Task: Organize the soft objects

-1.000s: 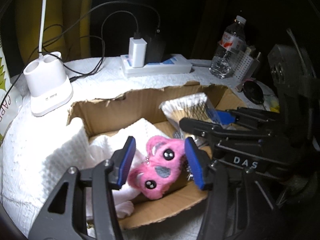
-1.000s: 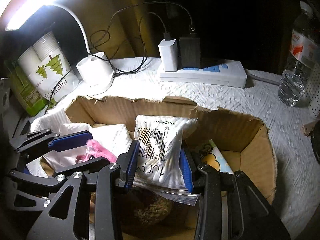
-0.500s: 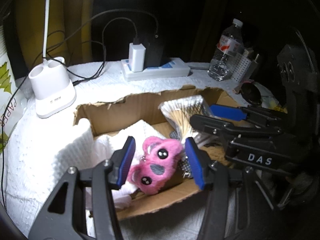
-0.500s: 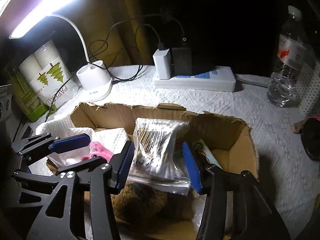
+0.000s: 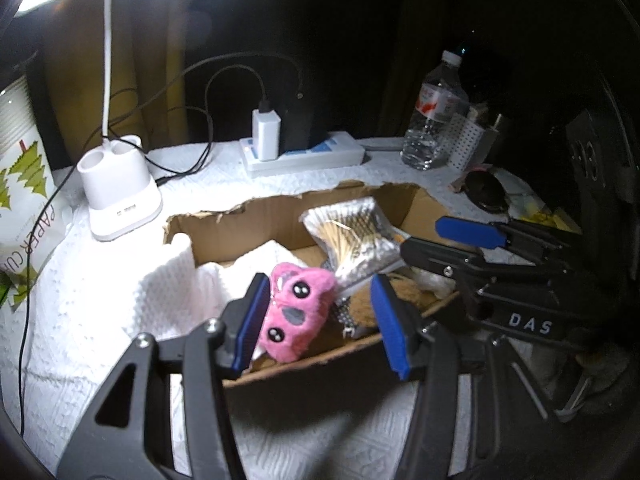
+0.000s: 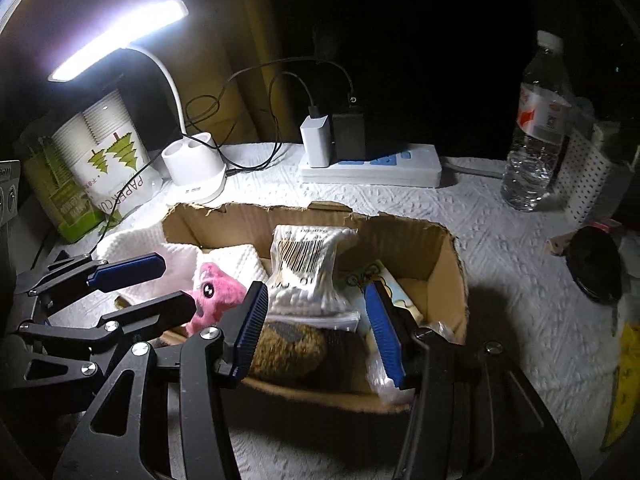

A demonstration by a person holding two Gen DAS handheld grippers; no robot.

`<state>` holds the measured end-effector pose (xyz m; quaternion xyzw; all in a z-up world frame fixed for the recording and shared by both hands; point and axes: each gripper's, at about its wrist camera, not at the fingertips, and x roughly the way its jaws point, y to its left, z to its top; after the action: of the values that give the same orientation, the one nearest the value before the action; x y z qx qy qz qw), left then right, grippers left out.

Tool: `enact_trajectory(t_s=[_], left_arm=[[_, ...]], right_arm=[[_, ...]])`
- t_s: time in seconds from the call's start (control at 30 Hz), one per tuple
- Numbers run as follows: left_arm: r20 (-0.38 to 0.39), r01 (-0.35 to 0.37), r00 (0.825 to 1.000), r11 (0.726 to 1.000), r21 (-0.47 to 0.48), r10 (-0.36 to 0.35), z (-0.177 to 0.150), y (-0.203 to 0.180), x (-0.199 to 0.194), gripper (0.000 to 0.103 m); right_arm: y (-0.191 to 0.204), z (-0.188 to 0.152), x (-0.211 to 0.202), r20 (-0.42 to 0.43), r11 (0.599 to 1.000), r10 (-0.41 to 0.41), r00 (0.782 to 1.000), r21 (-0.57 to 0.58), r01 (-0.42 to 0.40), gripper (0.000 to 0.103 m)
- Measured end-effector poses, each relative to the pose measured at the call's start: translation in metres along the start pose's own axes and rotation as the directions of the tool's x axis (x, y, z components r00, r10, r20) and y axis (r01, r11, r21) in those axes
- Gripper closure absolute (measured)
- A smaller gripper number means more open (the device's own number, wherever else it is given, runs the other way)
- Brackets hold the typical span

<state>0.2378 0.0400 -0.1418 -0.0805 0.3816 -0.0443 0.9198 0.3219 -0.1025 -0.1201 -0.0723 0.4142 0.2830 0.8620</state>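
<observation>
A torn cardboard box on the white-covered table holds soft things. A pink plush lies in it, near the front left. A bag of cotton swabs leans upright in the middle, over a brown plush. My left gripper hovers open above the pink plush, with a gap on the right side. My right gripper stands open in front of the swab bag, pads clear of it.
Folded white towels fill the box's left end, and a cartoon card lies at its right. Behind the box stand a lamp base, a power strip with chargers and cables, a water bottle and a paper-cup pack.
Both grippers have drawn back and up from the box. The right gripper's jaws spread and let go of the swab bag, which stays in the box. The pink plush has not moved.
</observation>
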Motion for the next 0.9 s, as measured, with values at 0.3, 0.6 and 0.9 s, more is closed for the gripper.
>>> enact_trajectory(t_s=[0.3, 0.6, 0.9], left_arm=[[0.038, -0.010, 0.999, 1.000, 0.001, 0.009, -0.010, -0.006, -0.028, 0.035], [0.066, -0.011, 0.998, 1.000, 0.011, 0.010, -0.021, -0.015, -0.052, 0.035], [0.104, -0.015, 0.994, 1.000, 0.018, 0.013, -0.030, -0.022, -0.079, 0.034]], right_arm=[[0.006, -0.015, -0.031, 0.031, 1.000, -0.022, 0.999, -0.002, 0.022, 0.048], [0.015, -0.027, -0.059, 0.061, 0.999, -0.042, 0.997, -0.004, 0.042, 0.047], [0.024, -0.041, -0.091, 0.103, 0.998, -0.068, 0.992, 0.000, 0.068, 0.041]])
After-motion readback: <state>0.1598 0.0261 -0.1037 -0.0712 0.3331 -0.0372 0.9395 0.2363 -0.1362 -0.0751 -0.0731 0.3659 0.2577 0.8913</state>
